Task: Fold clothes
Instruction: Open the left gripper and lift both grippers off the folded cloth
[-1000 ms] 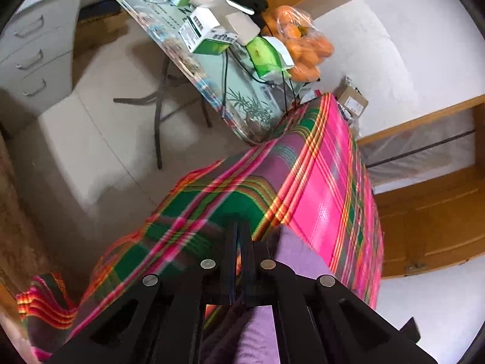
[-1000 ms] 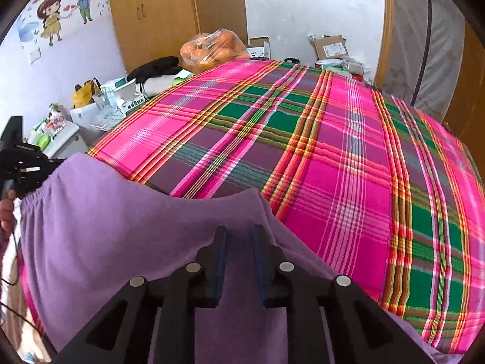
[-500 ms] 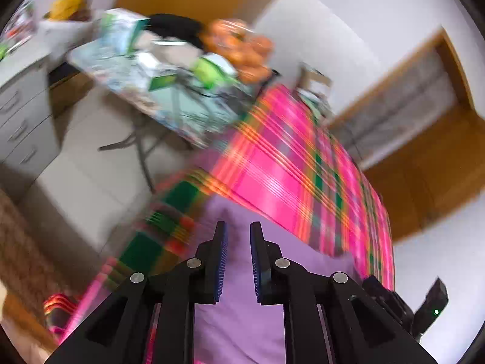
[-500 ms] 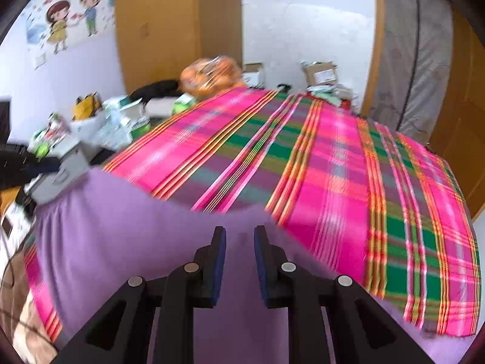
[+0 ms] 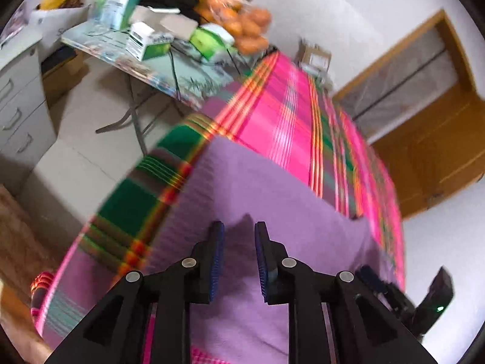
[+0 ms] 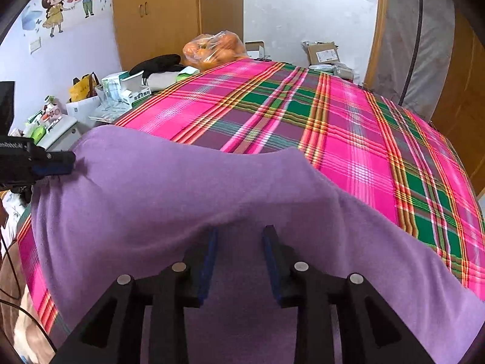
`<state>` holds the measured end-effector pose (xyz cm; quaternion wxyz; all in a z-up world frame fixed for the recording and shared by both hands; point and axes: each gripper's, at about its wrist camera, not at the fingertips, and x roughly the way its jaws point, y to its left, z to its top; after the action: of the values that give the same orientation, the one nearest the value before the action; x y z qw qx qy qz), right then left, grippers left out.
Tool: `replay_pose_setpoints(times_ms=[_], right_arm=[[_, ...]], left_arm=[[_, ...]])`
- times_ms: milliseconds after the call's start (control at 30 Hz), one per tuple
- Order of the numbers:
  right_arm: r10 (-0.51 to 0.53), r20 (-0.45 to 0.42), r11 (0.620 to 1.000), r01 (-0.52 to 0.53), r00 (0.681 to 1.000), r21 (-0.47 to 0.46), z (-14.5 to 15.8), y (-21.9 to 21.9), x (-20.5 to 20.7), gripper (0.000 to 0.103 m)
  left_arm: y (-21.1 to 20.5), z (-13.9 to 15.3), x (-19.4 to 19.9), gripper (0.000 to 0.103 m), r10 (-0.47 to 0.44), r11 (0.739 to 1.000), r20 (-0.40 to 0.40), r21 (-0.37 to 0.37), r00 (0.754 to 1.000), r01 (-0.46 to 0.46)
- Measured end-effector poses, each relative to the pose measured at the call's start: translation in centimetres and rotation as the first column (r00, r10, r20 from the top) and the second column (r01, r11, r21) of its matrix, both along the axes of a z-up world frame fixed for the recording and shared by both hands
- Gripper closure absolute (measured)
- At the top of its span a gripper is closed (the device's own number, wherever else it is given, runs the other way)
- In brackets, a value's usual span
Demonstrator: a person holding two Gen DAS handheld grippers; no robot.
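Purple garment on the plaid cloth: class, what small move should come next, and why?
Probably bring both grippers back down to pinch an edge for the next fold. The purple garment lies on the plaid cloth, and the left gripper and right gripper are open, holding nothing.

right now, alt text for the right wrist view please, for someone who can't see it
An open right gripper hovers over a purple garment spread on a pink and green plaid cloth. The left gripper sits at the garment's left edge.

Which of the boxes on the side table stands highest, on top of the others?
The pale green and white box at the far left end; the other boxes sit lower, nearer the bag of oranges.
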<state>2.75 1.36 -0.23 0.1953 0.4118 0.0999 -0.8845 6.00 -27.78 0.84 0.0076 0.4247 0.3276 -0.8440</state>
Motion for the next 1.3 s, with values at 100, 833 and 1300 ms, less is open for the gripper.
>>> replay_pose_setpoints(times_ms=[100, 833, 1300], right_arm=[[0.017, -0.001, 1.0, -0.017, 1.0, 0.019, 0.1, -1.1, 0.2, 0.071], [0.056, -0.017, 0.994, -0.054, 0.998, 0.1, 0.9, -5.8, 2.6, 0.071], [0.31, -0.06, 0.946, -0.301, 0.949, 0.123, 0.2, -13.2, 7.4, 0.072]], left_arm=[[-1.1, -0.4, 0.7, 0.083, 0.029, 0.999, -0.025, 0.038, 0.999, -0.028], [-7.1, -1.3, 5.8, 0.083, 0.169, 0.981, -0.027, 0.106, 0.985, -0.166], [-0.5, 2.6, 4.2, 0.083, -0.008, 1.0, -0.117, 0.025, 0.993, 0.011]])
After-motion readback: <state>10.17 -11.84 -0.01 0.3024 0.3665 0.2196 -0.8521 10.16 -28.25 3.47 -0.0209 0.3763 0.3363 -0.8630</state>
